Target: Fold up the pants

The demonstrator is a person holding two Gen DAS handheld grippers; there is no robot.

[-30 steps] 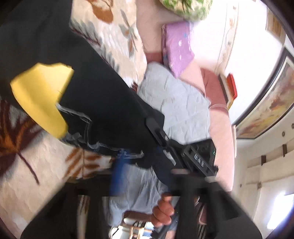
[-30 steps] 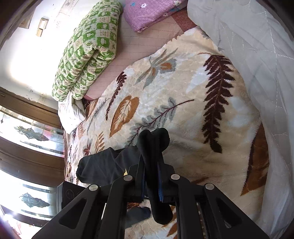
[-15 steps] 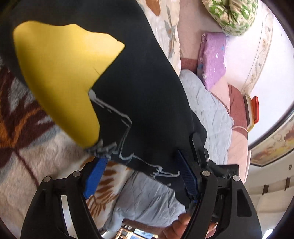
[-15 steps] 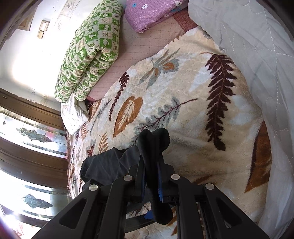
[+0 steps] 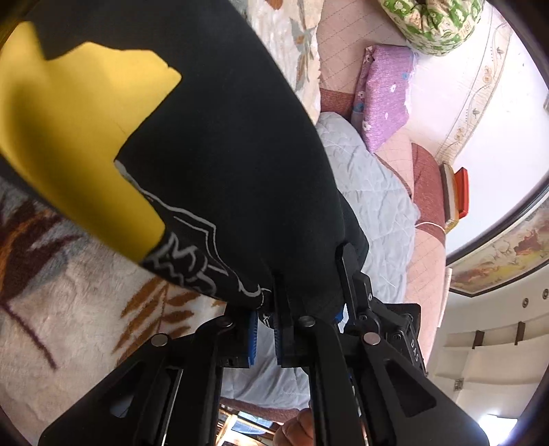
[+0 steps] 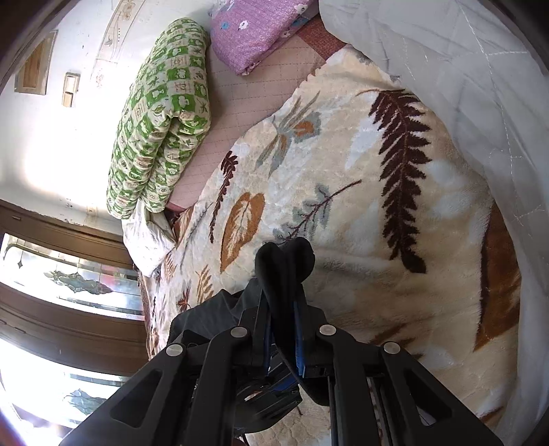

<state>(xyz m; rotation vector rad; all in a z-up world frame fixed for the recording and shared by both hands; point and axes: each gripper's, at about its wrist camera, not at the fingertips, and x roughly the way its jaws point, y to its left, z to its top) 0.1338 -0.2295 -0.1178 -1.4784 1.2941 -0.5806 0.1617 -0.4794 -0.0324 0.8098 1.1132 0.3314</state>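
Fingers (image 5: 284, 308) of the left gripper (image 5: 266, 339) are clenched on a fold of the black pants (image 5: 219, 144), which spread from 6 o'clock up toward 11 o'clock and fill most of that view; the right gripper (image 6: 282, 338) likewise pinches a bunched black fold (image 6: 284, 271) between its blue pads. Under both lies the cream leaf-patterned blanket (image 6: 343, 192) on the bed. A pale grey quilt (image 6: 463, 68) sits at 1 o'clock in the right wrist view, a green checked rolled quilt (image 6: 161, 120) at 10 o'clock, a purple flowered pillow (image 6: 254, 31) at 12 o'clock. The pants carry a yellow panel (image 5: 79, 137) at 9 o'clock and white line print (image 5: 192, 254) near the left grip
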